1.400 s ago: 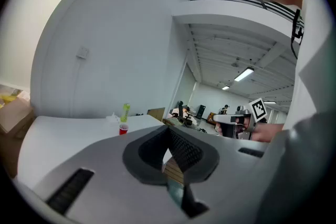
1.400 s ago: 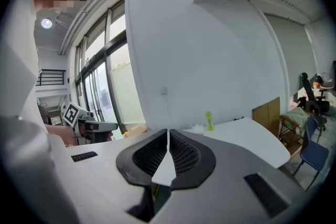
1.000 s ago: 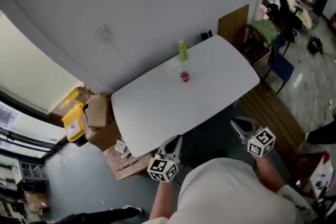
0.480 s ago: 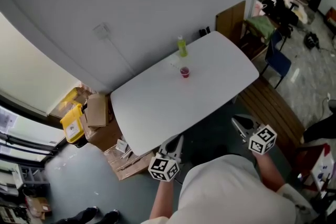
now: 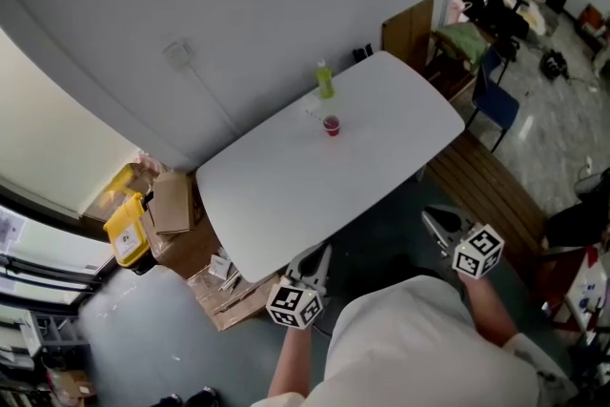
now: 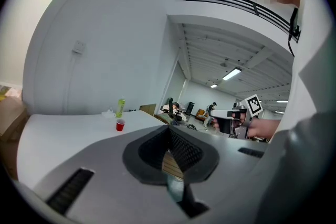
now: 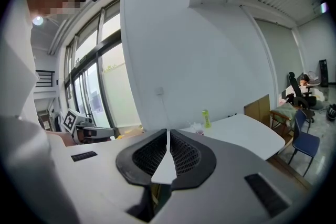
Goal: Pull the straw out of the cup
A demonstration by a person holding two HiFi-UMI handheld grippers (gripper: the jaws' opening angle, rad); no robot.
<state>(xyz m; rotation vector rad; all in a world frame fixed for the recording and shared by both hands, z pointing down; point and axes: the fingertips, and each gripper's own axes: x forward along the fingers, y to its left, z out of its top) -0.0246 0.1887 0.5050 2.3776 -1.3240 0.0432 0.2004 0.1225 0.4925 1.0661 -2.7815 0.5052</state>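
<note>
The cup (image 5: 332, 125) is set far across the table (image 5: 286, 195); its straw cannot be made out. The left gripper (image 5: 314, 259), more squarely facing it, and the right gripper (image 5: 439, 227) are held closed, empty, off the near edge.

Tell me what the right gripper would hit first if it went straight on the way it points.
The right gripper would probably meet the white table first, though depth is unclear.

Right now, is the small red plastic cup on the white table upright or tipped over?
Upright: the small red plastic cup stands on its base on the white table, mouth up.
</note>
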